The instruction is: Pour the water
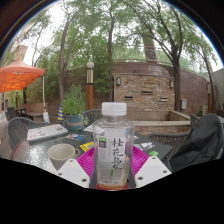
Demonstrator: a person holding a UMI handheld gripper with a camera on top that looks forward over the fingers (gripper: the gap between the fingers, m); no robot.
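A clear plastic bottle (112, 146) with a white cap and a white label bearing dark characters stands upright between my fingers, filling the space between the pink pads. Pale yellowish liquid shows at its base. My gripper (112, 168) is shut on the bottle, with the left pad (86, 160) and the right pad (137, 160) pressing its sides. A white paper cup (61, 154) sits on the table just left of the left finger, its mouth open upward.
A glass-topped outdoor table (40, 145) carries a white box (46, 132) behind the cup. A potted plant (74, 108) stands beyond. An orange parasol (18, 76) is at the left, a brick wall (150, 90) and dark chairs (195, 140) at the right.
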